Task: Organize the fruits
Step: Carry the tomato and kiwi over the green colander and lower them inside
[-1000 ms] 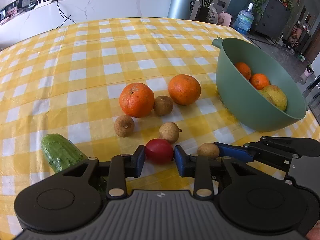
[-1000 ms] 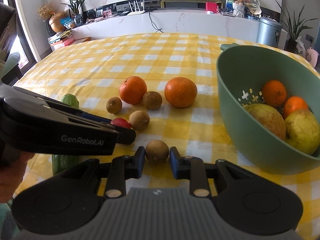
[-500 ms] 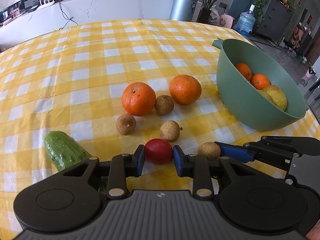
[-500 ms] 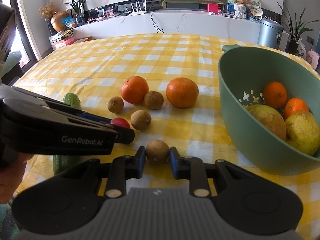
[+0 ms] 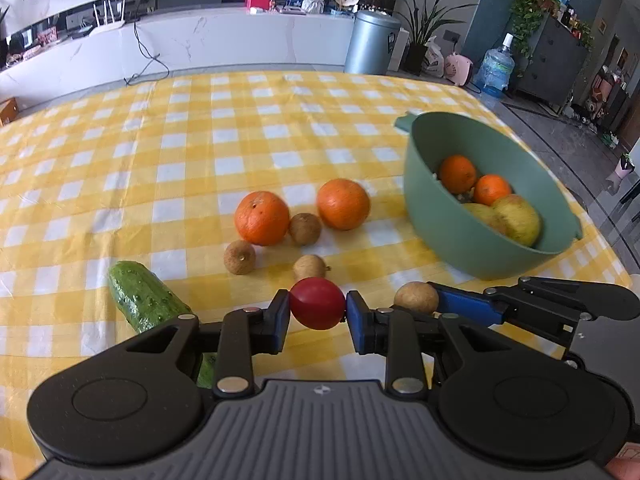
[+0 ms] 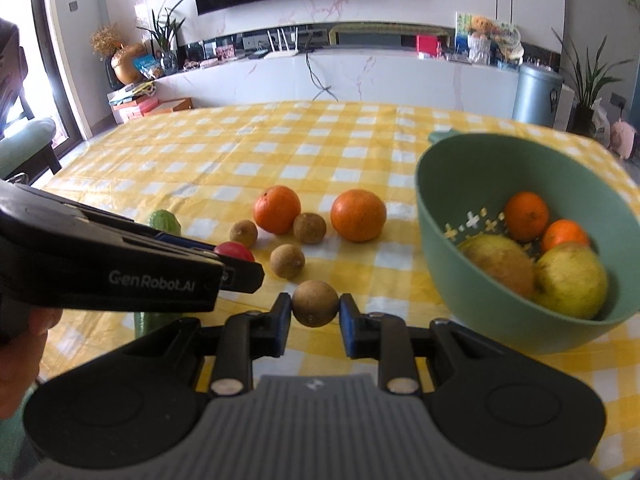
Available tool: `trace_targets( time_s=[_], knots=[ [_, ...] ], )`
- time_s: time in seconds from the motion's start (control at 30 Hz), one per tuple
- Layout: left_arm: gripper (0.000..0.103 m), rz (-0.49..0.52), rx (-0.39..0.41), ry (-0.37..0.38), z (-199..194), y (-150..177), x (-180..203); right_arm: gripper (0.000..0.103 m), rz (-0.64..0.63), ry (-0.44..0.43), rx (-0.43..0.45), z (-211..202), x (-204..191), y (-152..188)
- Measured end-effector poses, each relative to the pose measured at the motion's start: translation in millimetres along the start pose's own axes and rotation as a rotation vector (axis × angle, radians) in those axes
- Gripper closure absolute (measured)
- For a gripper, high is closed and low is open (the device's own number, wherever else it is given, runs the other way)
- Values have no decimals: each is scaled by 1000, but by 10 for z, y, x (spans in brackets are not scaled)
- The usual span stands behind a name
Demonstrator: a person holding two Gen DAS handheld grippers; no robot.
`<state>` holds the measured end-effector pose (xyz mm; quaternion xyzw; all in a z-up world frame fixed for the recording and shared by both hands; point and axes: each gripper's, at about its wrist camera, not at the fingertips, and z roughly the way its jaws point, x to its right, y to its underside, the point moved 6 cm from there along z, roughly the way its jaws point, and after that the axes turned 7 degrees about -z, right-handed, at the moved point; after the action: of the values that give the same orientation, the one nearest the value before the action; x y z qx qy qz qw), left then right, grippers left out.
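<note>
My left gripper [image 5: 318,313] is shut on a small red tomato [image 5: 317,303], held just above the yellow checked cloth. My right gripper [image 6: 315,315] is shut on a brown longan [image 6: 315,303], also lifted off the cloth. In the left wrist view that longan [image 5: 416,298] shows at the right gripper's blue fingertips. A green bowl [image 5: 452,236] on the right holds two small oranges and yellowish fruits. On the cloth lie two oranges [image 5: 262,218] [image 5: 343,204] and three loose longans [image 5: 239,257] [image 5: 305,229] [image 5: 309,267].
A green cucumber [image 5: 140,296] lies on the cloth at the lower left, partly under my left gripper. The bowl [image 6: 444,256] stands close to the table's right edge. A white counter and a metal bin stand beyond the table's far edge.
Both grippers have risen with their fruits, the tomato and the longan now off the cloth. The table and bowl look farther away in both views.
</note>
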<state>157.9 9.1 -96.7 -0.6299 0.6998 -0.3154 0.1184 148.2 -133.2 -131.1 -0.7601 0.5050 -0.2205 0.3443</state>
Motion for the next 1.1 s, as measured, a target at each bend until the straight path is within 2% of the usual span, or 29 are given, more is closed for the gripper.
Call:
trace_targets(
  time_s=[0.27,0.57,0.73,0.87,0.97,1.1],
  knots=[
    [70,11,44,8,-235,-90,323,81,35,35,79,-402,219,-45],
    [70,58,68,22,-280,-265,735,81,61,135,147,-714,675,-130],
    [70,108,78,30,-249,-413,971,81,60,170,146,-719,903,-206],
    [70,151,76,35,-165,-545,1142,81,63,189,110,-597,1101,-264],
    [70,142,55,66,-60,-628,1263,81,66,181,73,-451,1240,-286],
    [70,137,20,64,131,-694,1341,81,55,181,32,-285,1402,-320]
  ],
)
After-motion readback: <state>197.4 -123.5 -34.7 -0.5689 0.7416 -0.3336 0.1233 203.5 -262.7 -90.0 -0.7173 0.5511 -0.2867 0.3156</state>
